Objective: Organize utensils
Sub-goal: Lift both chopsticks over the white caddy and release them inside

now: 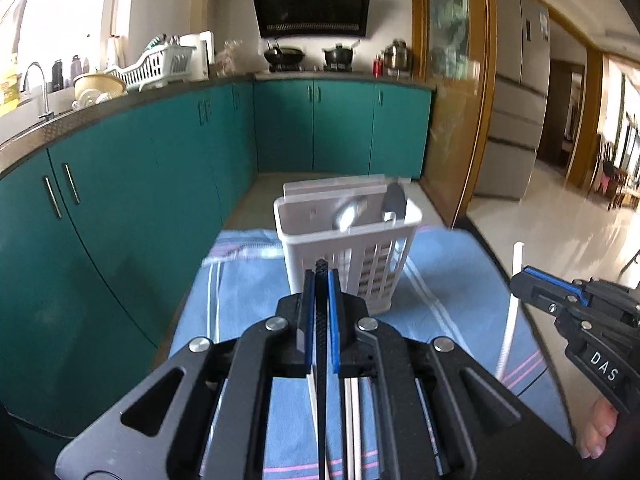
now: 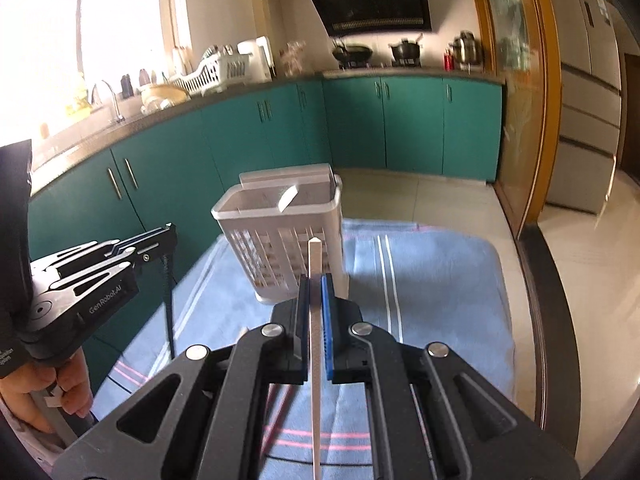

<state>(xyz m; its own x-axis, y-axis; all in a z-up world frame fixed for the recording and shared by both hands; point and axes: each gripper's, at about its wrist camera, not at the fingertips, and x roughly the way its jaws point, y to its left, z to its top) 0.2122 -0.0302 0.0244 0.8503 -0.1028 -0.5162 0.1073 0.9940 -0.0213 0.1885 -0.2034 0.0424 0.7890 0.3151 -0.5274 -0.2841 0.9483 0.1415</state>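
Chopsticks, two: black chopstick (image 1: 321, 320) pinched in left gripper (image 1: 321, 276), white chopstick (image 2: 315, 300) pinched in right gripper (image 2: 315, 280). Light, stiff, slippery (likely pivots); grip mid-shaft. Destination: caddy (image 1: 344, 248).

Blurred spoon bowls (image 1: 352, 212) inside basket (image 1: 320, 240)

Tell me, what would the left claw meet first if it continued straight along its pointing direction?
Probably the white utensil basket: the left claw, shut on a black chopstick, points at its slatted front wall, though depth is unclear.
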